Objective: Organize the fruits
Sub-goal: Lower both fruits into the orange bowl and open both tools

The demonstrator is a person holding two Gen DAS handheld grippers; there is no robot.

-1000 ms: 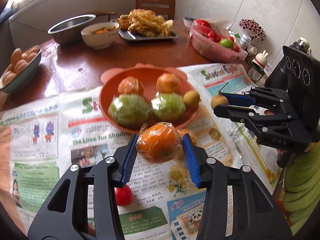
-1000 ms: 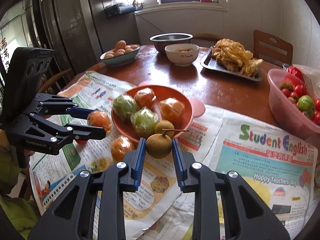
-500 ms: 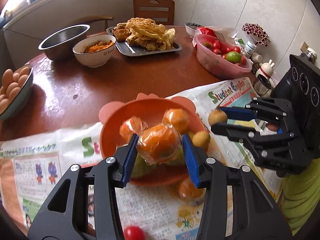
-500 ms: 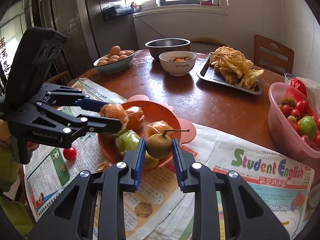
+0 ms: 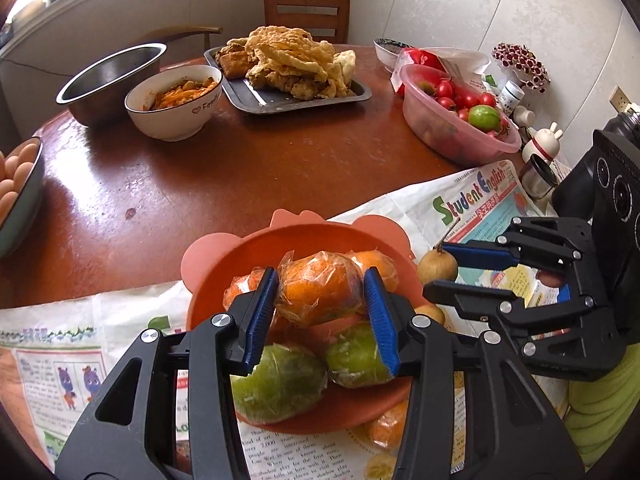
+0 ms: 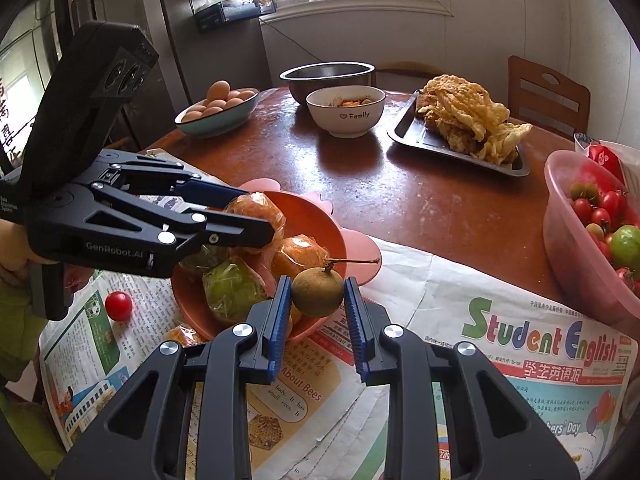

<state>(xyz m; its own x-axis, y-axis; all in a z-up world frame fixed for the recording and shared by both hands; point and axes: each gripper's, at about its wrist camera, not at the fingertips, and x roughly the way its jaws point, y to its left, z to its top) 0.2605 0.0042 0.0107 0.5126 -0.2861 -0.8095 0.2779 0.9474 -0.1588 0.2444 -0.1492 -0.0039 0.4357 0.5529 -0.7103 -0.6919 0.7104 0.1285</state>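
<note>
gripping a wrapped orange (image 5: 318, 289) above the orange bowl (image 5: 208, 268), the left hand-held gripper (image 5: 320, 300) faces the right hand-held gripper (image 6: 318, 300), clamping a longan (image 6: 317, 291) at its rim.

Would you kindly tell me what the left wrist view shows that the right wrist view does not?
Only the left wrist view: a rabbit figurine beyond the newspaper.
Only the right wrist view: a loose cherry tomato on the newspaper.
Both: the left claw holding a wrapped orange, the right claw holding a brown fruit, the orange bowl.
</note>
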